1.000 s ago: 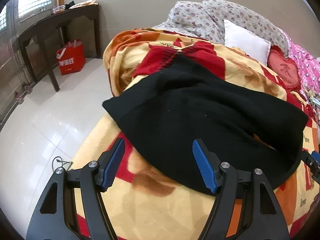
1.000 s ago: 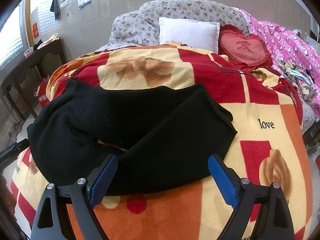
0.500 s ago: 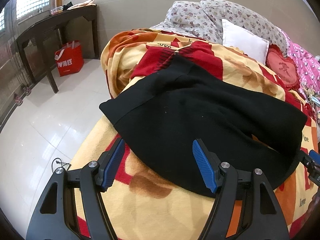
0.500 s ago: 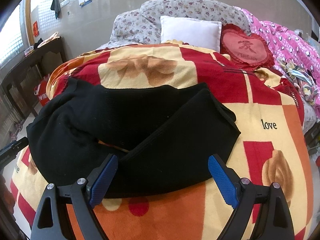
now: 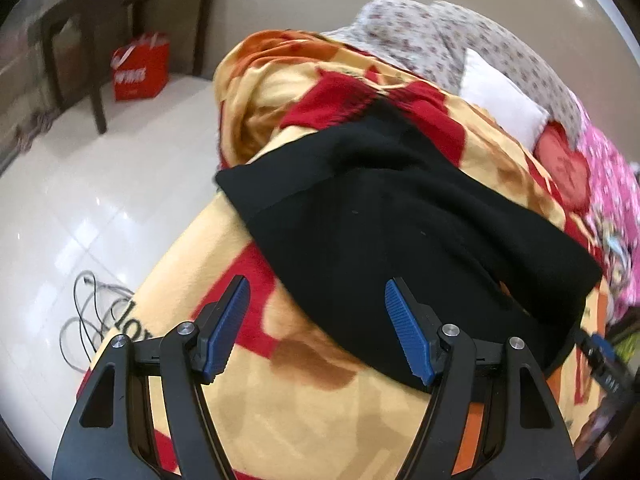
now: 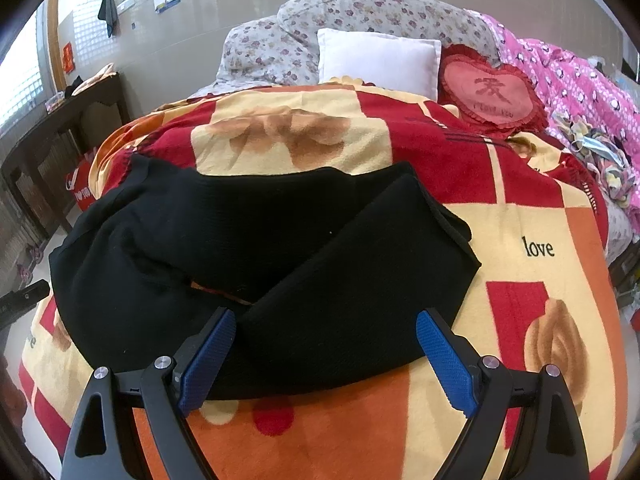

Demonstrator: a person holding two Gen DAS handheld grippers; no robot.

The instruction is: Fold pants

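Your black pants (image 6: 256, 248) lie folded over on the red, yellow and orange patterned blanket (image 6: 532, 288) on the bed. Your left gripper (image 5: 316, 324) and right gripper (image 6: 324, 352) hover at the pants' near edge, fingers spread wide, grasping nothing. A white pillow (image 6: 376, 60) and red heart cushion (image 6: 494, 94) sit beyond.

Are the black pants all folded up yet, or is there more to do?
Partly. The black pants lie on the patterned blanket with one leg already laid across the other, so a first fold looks done. Nothing is in hand: the left gripper and the right gripper are both open and empty near the pants' front edge. The long bundle probably still needs folding shorter.
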